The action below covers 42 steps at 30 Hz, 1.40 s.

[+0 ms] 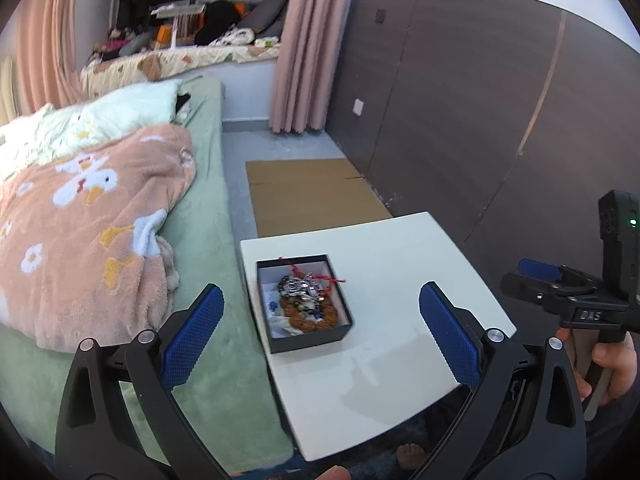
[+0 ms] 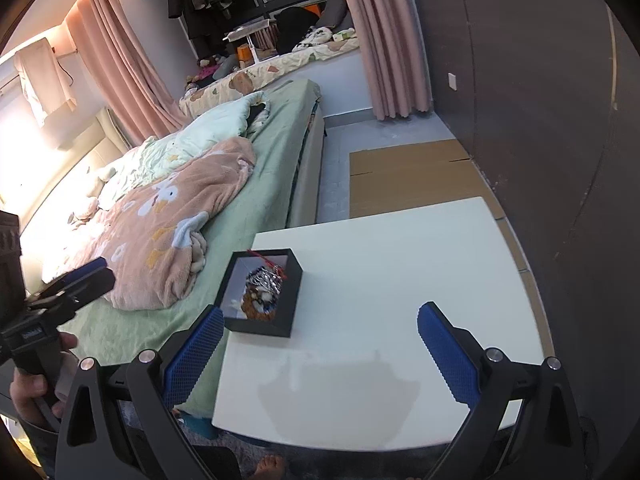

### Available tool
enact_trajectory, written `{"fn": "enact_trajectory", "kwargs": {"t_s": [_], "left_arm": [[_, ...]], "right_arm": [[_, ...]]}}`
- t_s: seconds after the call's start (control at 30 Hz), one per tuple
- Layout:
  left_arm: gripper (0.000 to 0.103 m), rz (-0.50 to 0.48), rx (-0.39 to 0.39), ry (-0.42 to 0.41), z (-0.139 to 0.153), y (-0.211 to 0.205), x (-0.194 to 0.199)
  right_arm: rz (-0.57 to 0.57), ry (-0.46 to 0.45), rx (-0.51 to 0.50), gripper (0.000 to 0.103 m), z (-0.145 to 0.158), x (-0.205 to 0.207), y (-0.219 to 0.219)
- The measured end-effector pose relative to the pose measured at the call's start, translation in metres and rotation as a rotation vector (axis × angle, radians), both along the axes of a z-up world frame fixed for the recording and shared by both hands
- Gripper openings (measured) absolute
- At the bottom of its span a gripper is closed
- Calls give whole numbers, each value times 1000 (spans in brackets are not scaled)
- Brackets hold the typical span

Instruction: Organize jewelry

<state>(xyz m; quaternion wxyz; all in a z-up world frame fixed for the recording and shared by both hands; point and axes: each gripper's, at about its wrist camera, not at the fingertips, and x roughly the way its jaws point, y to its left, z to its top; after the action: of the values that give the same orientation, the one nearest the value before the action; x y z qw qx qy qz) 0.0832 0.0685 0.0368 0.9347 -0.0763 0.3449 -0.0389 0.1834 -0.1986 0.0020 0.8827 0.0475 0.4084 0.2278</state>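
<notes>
A black open box point(image 1: 310, 340) sits near the left edge of a white table point(image 1: 400, 280). It holds a pile of jewelry point(image 1: 306, 300): a brown bead bracelet, silvery pieces and a red cord. My left gripper point(image 1: 320, 312) is open and empty, held above the table's near side with the box between its fingers in view. My right gripper point(image 2: 320, 336) is open and empty, above the table's near edge; the box point(image 2: 294, 304) with the jewelry point(image 2: 262, 290) lies just ahead of its left finger point(image 2: 192, 360). The right gripper also shows in the left wrist view point(image 1: 536, 270).
A bed point(image 1: 212, 208) with a green sheet and a pink duck blanket point(image 1: 88, 232) runs along the table's left side. Flat cardboard point(image 1: 308, 196) lies on the floor beyond the table. A dark panelled wall point(image 1: 460, 100) stands on the right. Bare feet show under the table's near edge.
</notes>
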Motion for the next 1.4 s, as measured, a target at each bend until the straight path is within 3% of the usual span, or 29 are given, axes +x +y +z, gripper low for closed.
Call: {"fn": "enact_trajectory", "kwargs": {"t_s": [0.33, 0.97, 1.4], "left_arm": [[98, -21, 15, -71, 13, -40, -40], [98, 39, 82, -94, -31, -61, -86], [98, 86, 33, -151, -35, -53, -94]], "right_arm": [[-43, -77, 15, 95, 11, -42, -44], [-43, -200, -64, 95, 1, -113, -77], [-76, -174, -55, 95, -9, -122, -87]]}}
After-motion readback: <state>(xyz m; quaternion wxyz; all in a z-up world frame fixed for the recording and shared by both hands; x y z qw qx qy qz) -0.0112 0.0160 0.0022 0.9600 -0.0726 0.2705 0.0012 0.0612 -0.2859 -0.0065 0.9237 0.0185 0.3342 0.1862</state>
